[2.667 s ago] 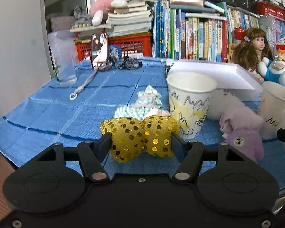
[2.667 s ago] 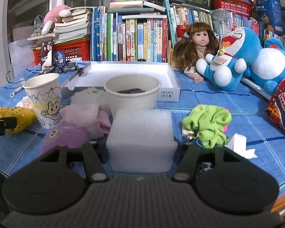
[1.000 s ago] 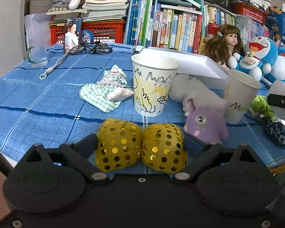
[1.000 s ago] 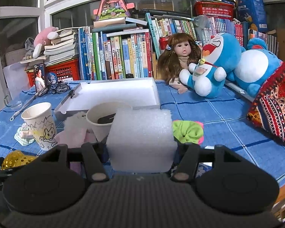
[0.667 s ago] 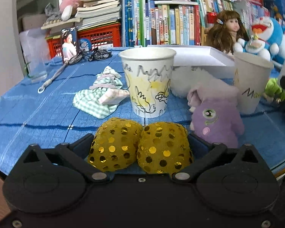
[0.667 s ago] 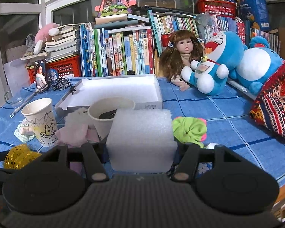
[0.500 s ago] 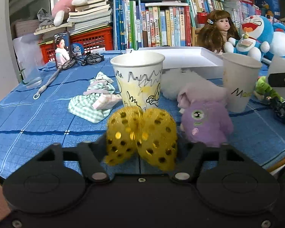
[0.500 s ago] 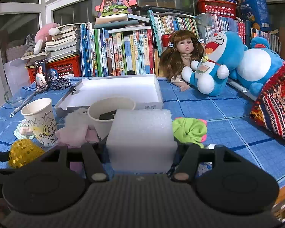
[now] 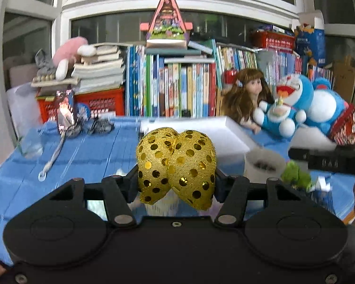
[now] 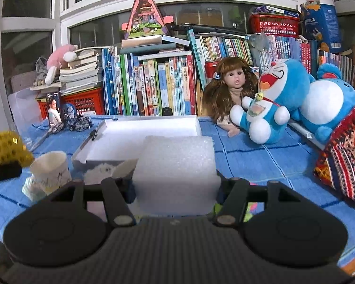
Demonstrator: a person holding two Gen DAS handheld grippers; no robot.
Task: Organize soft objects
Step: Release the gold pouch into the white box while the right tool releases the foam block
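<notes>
My left gripper (image 9: pixel 176 184) is shut on a gold sequined soft pouf (image 9: pixel 176 165) and holds it raised above the blue tablecloth, over a paper cup. The pouf also shows at the left edge of the right wrist view (image 10: pixel 4 149). My right gripper (image 10: pixel 175 189) is shut on a white foam block (image 10: pixel 176 172), held above the table in front of the white open box (image 10: pixel 144 130). A doodled paper cup (image 10: pixel 51 170) stands left of it; a second paper cup (image 9: pixel 264 168) shows in the left wrist view.
Books, a doll (image 10: pixel 234 90) and blue plush toys (image 10: pixel 279 99) line the back. A green scrunchie (image 9: pixel 295 177), a white fluffy thing (image 10: pixel 99 171), a toy bicycle (image 10: pixel 79 123) and a patterned cloth (image 10: pixel 343 163) lie on the table.
Both grippers have risen with their loads. The left one lifted the gold pouf from table level to above the cups; the right one raised the foam block and moved toward the white box.
</notes>
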